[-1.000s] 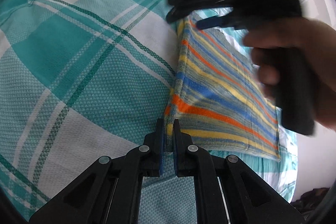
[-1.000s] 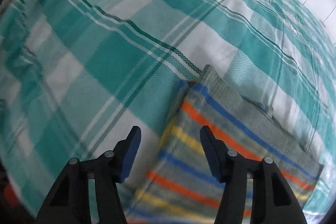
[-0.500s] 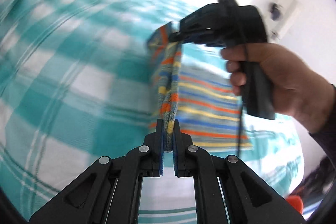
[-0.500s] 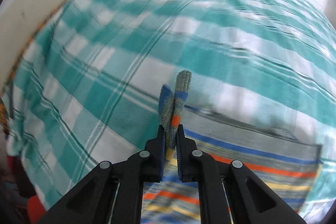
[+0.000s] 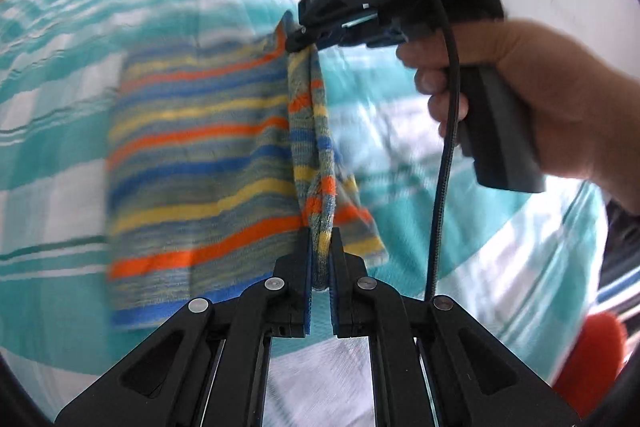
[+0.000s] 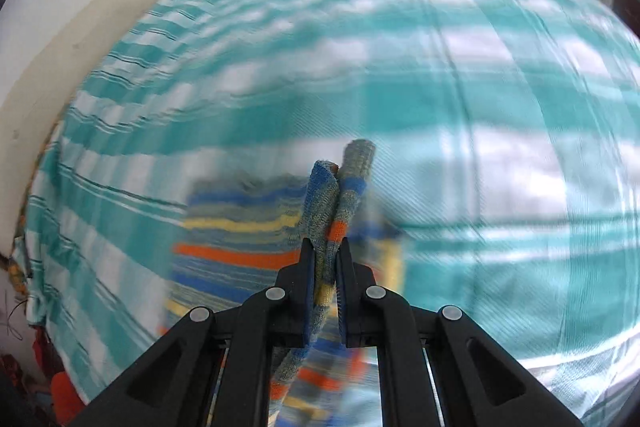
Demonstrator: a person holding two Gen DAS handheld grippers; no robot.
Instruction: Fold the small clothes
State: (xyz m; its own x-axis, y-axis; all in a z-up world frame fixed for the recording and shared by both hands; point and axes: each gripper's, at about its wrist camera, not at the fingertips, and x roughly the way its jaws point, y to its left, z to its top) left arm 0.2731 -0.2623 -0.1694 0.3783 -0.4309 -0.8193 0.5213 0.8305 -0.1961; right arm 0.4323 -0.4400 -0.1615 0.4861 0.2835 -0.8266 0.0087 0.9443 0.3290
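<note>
Because the striped knit garment [image 5: 192,147] sags and bunches wherever it is not held, it looks soft, limp and light, with no stiffness to keep a crease by itself; I judge it grippy rather than slippery, and not fragile. One edge is lifted clear of the bed [image 5: 52,75] and strung between the two grippers, while the rest lies flat on the checked teal-and-white bedcover, well in from the bed's edges. Corners and hems are the places to take it, as here: the left gripper [image 5: 320,259] is clamped on a bunched fold at one end of the raised edge, and the right gripper [image 6: 325,267], carried in the person's hand [image 5: 532,107], has just closed its jaws on the other end, cloth pinched between them. Count: one garment, two grippers, one hand in view
</note>
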